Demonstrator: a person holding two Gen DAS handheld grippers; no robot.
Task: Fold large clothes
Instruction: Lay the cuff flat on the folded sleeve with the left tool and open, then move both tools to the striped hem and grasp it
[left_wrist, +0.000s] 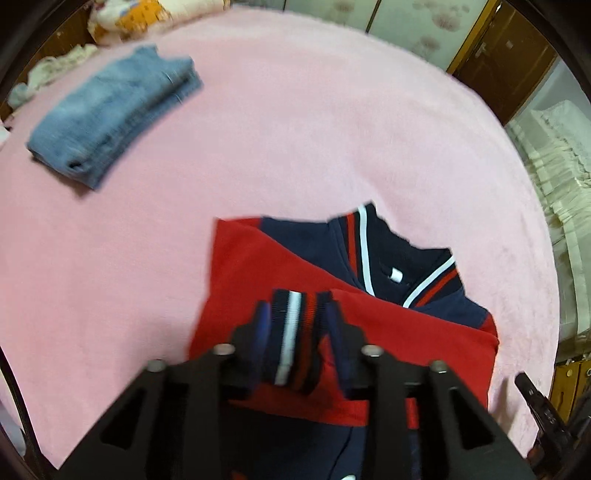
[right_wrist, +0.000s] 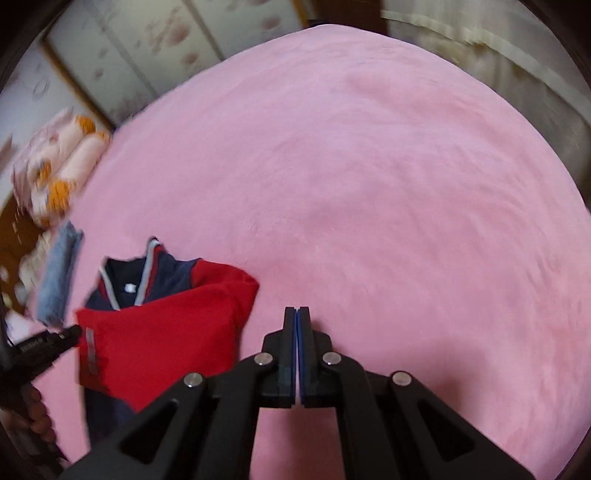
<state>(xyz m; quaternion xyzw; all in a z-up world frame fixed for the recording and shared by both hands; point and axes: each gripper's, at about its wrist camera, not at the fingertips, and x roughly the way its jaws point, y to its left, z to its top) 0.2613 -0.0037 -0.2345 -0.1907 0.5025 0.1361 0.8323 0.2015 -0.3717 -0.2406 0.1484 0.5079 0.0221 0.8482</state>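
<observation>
The pink bed cover (right_wrist: 369, 184) is wide and bare to the right of the red and navy jacket (left_wrist: 369, 332) and far beyond it; a gripper could pass freely there; the right gripper (right_wrist: 297, 317) sits over that bare part, fingers pressed together with nothing between them; the left gripper (left_wrist: 295, 314) is over the jacket, pinching its striped cuff (left_wrist: 291, 332); on the far left a folded blue garment (left_wrist: 114, 110) lies well apart from the jacket, with bare cover between them; patterned bedding (right_wrist: 59, 166) is bunched at the far left edge of the bed.
</observation>
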